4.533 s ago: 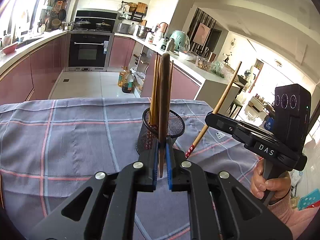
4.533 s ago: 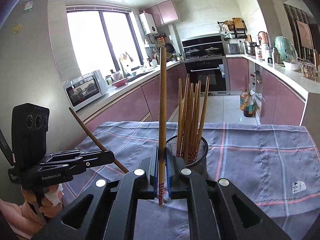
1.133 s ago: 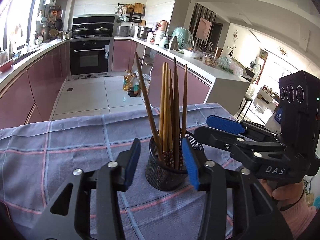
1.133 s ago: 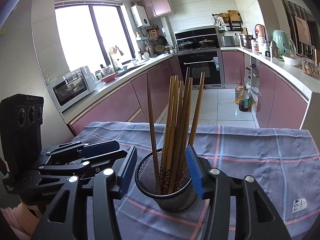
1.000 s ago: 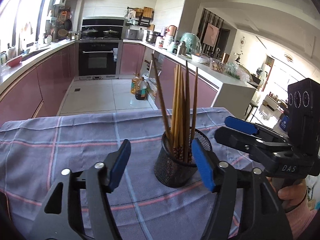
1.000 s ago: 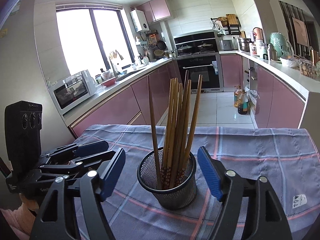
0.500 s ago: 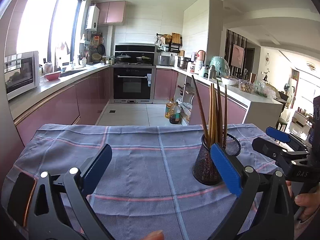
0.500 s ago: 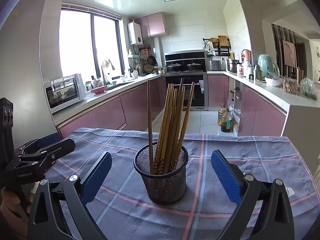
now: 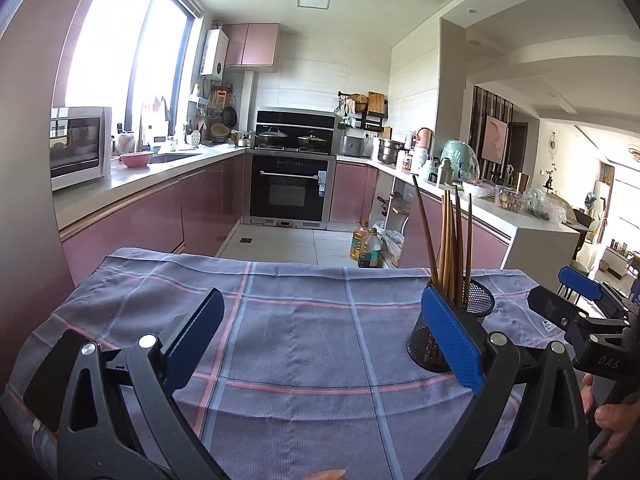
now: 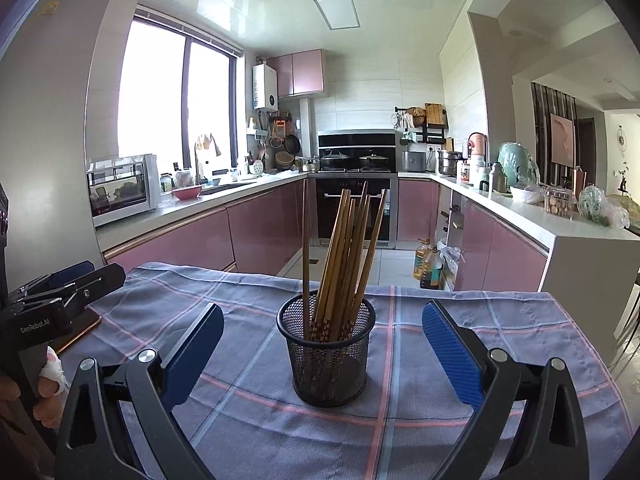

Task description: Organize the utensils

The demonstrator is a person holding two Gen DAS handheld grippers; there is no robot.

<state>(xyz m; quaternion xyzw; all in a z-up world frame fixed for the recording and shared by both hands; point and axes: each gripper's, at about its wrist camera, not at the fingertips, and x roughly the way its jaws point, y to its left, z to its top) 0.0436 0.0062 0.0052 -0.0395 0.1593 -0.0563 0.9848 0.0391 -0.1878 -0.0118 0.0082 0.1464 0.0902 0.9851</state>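
A black mesh cup (image 10: 329, 354) stands upright on the checked cloth (image 10: 420, 432), holding several wooden chopsticks (image 10: 347, 256). My right gripper (image 10: 323, 350) is wide open and empty, its blue pads either side of the cup and nearer the camera. In the left wrist view the cup (image 9: 440, 336) sits at the right, partly behind my right pad, with the chopsticks (image 9: 450, 244) standing in it. My left gripper (image 9: 322, 340) is wide open and empty over bare cloth (image 9: 300, 320). Each gripper shows in the other's view: the right one (image 9: 580, 304), the left one (image 10: 60, 284).
The cloth-covered table ends at a far edge (image 10: 440, 290) with kitchen floor beyond. A dark flat object (image 9: 56, 380) lies at the table's left edge; it also shows in the right wrist view (image 10: 78, 330). Pink cabinets and an oven (image 10: 354, 208) stand far behind.
Both grippers held a chopstick earlier; both chopsticks are now in the cup. Both grippers have opened wide and pulled back from the cup, the left one swinging left.
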